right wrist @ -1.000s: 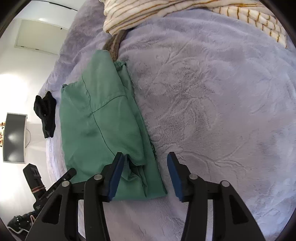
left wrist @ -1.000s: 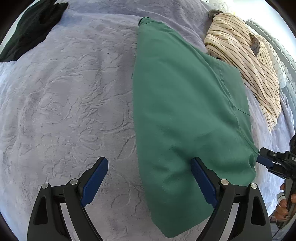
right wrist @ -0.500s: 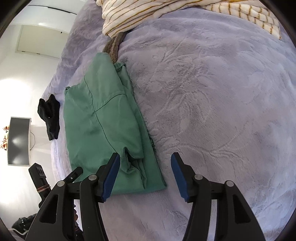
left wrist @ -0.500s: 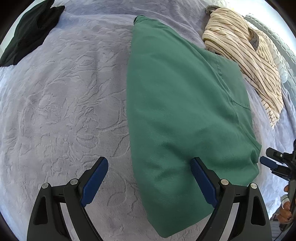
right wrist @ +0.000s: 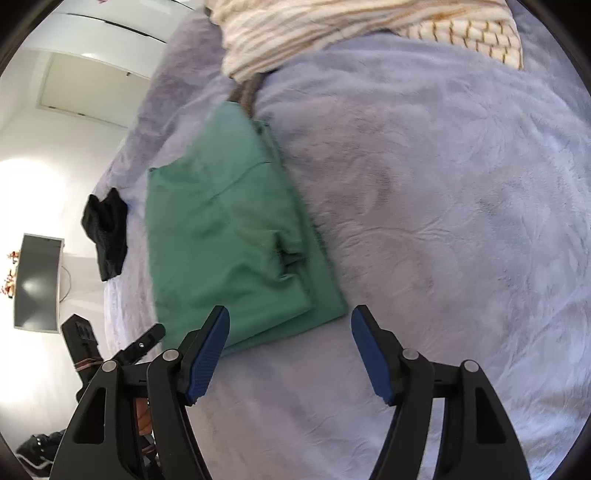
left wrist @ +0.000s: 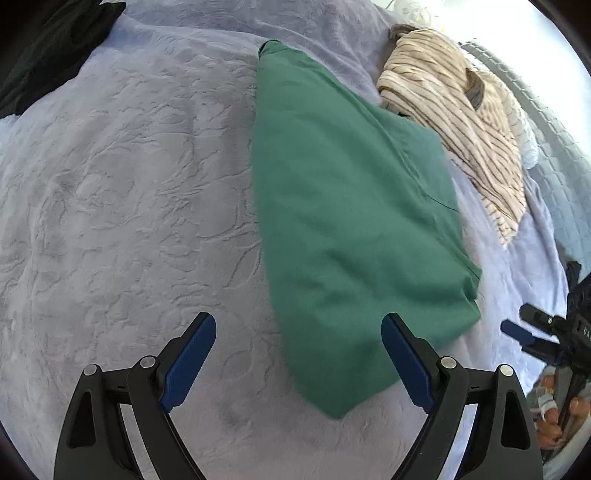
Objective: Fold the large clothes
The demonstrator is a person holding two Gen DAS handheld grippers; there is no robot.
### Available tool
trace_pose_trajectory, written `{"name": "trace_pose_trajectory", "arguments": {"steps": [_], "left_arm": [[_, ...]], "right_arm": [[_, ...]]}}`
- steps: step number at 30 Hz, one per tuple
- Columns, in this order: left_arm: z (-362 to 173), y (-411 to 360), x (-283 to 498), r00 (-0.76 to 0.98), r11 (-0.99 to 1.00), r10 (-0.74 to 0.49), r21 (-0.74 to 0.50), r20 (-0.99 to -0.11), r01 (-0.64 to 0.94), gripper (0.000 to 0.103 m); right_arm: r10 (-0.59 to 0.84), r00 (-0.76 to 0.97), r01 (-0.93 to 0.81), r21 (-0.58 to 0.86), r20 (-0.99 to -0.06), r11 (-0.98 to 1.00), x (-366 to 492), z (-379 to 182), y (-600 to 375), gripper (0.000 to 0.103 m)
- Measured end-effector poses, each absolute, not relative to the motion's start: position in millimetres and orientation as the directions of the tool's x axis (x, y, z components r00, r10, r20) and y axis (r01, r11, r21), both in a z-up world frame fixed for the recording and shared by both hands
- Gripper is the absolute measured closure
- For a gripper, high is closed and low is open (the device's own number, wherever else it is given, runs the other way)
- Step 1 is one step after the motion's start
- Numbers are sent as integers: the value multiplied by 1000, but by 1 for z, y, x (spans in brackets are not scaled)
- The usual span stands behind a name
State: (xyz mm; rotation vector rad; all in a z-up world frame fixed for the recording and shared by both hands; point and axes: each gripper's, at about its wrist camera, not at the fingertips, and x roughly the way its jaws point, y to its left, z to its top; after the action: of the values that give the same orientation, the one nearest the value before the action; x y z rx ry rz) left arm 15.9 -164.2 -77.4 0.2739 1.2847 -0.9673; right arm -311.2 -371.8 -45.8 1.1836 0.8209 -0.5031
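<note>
A green garment (left wrist: 351, 221) lies folded into a long flat shape on the lavender bedspread (left wrist: 122, 206). It also shows in the right wrist view (right wrist: 229, 236), with a small crumpled fold near its right edge. My left gripper (left wrist: 299, 354) is open and empty, above the garment's near corner. My right gripper (right wrist: 290, 343) is open and empty, just short of the garment's near edge. The right gripper also shows at the right edge of the left wrist view (left wrist: 535, 339).
A cream striped garment (left wrist: 461, 110) lies beyond the green one; it also shows in the right wrist view (right wrist: 332, 33). A black garment (left wrist: 44, 55) lies at the far left, also seen in the right wrist view (right wrist: 105, 232). A monitor (right wrist: 37, 284) stands by the wall.
My right gripper has opened wider and drawn back off the green garment's corner. The left gripper has shifted slightly, staying open over the garment's near end.
</note>
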Motion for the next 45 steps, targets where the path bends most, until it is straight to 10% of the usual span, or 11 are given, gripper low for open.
{"name": "trace_pose_trajectory", "arguments": {"steps": [32, 38, 45], "left_arm": [[-143, -246, 48, -225, 636, -456, -491, -861, 595, 2], [-118, -242, 33, -140, 592, -481, -439, -865, 676, 48], [-67, -228, 27, -151, 526, -563, -493, -812, 693, 60]], "right_arm": [[484, 695, 438, 847, -532, 302, -123, -153, -502, 28], [467, 723, 458, 859, -509, 228, -129, -157, -499, 77], [465, 807, 328, 931, -365, 161, -131, -107, -476, 81]]}}
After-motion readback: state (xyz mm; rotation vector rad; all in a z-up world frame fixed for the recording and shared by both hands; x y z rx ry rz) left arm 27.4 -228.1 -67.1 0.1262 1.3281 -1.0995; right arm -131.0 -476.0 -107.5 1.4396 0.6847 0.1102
